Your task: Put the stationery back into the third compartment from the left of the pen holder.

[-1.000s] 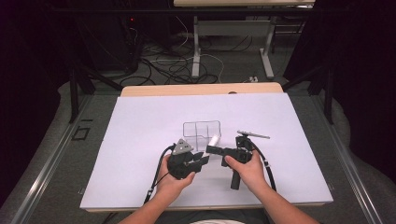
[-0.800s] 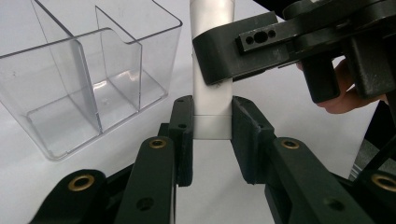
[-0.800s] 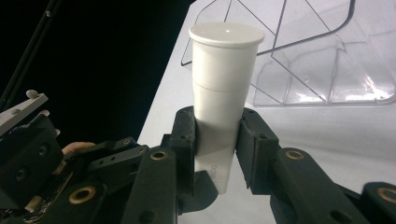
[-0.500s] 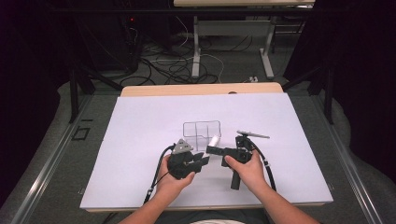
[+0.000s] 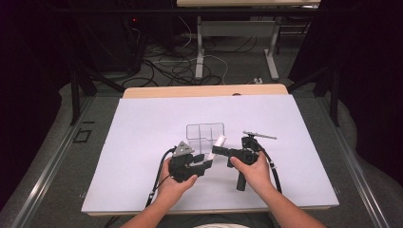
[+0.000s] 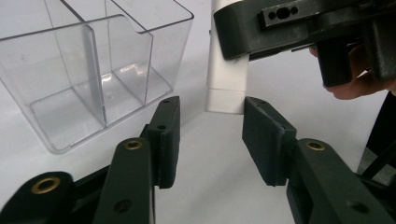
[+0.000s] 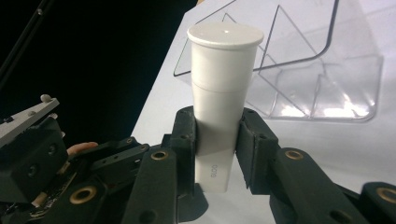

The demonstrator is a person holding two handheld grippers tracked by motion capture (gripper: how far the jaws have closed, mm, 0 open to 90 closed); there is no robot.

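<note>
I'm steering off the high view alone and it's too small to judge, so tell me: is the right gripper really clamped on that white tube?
Observer: Yes. In the right gripper view, the right gripper has both fingers pressed on the white tube, below its capped end.
Operator: And the left one?
Observer: The left gripper has just been opening. Its fingers touch nothing, and a free end of the tube stands just beyond their tips.
Operator: Anything in the clear box?
Observer: The clear box has dividers, and the compartments I can see hold nothing.
</note>
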